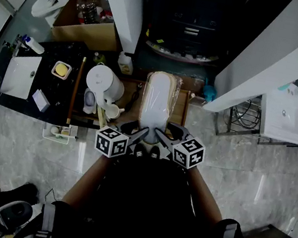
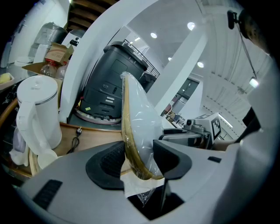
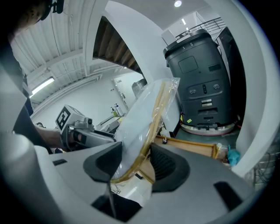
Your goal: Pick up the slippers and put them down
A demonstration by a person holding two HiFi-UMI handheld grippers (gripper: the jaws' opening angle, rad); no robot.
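Observation:
A pair of white slippers [image 1: 159, 103] with tan soles, wrapped in clear plastic, is held heel-first over a small wooden table [image 1: 182, 110]. My left gripper [image 1: 137, 136] grips the heel end from the left. My right gripper [image 1: 163, 137] grips it from the right, close beside it. In the left gripper view the slippers [image 2: 138, 127] stand on edge between the pads, and the left gripper [image 2: 139, 162] is shut on them. In the right gripper view the slippers [image 3: 144, 122] lean between the pads of the right gripper [image 3: 135, 162], which is shut on them too.
A white kettle [image 1: 104, 82] stands at the table's left end, with a white bottle [image 1: 125, 63] behind it. A dark floor machine [image 1: 190, 31] sits beyond the table between two slanted white beams [image 1: 126, 3]. A dark counter with a white sink [image 1: 20, 73] lies far left.

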